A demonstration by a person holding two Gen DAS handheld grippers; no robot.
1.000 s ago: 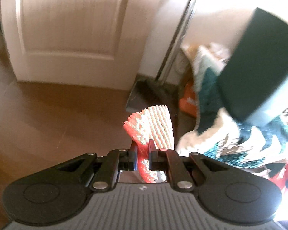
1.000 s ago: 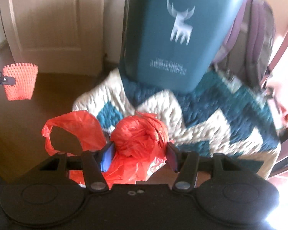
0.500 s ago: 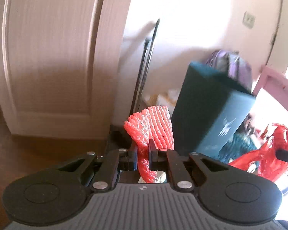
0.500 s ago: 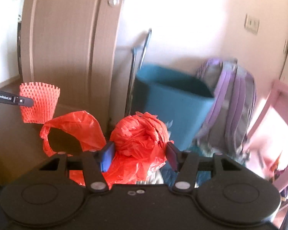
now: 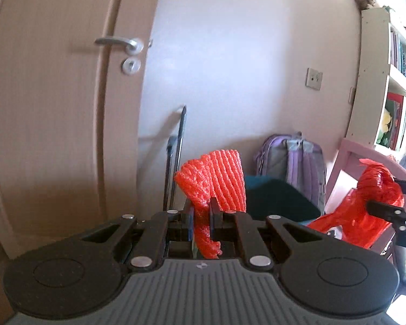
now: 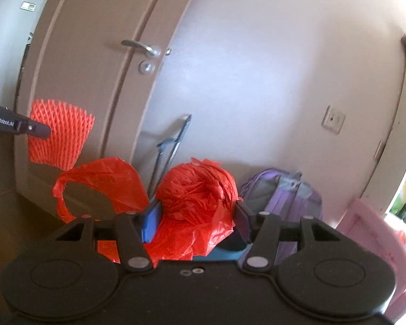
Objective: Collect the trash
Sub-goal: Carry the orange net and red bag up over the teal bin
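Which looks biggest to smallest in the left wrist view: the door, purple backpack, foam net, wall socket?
1. Door
2. Purple backpack and foam net: similar; the net is much nearer, so unranked
3. Wall socket

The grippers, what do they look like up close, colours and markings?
Both are matte black, with two round discs and silver rivets on the linkage arms. The left gripper has a ribbed grey base. The right gripper has blue pads on its fingers. White "GenRobot.AI" lettering marks the left one's side.

Left gripper [image 5: 202, 211] clamped on orange foam net [image 5: 212, 181], teal bin [image 5: 276, 199] just behind, purple backpack [image 5: 297, 162] against wall, right gripper [image 5: 392, 197] holding red bag [image 5: 365, 205] at right edge.
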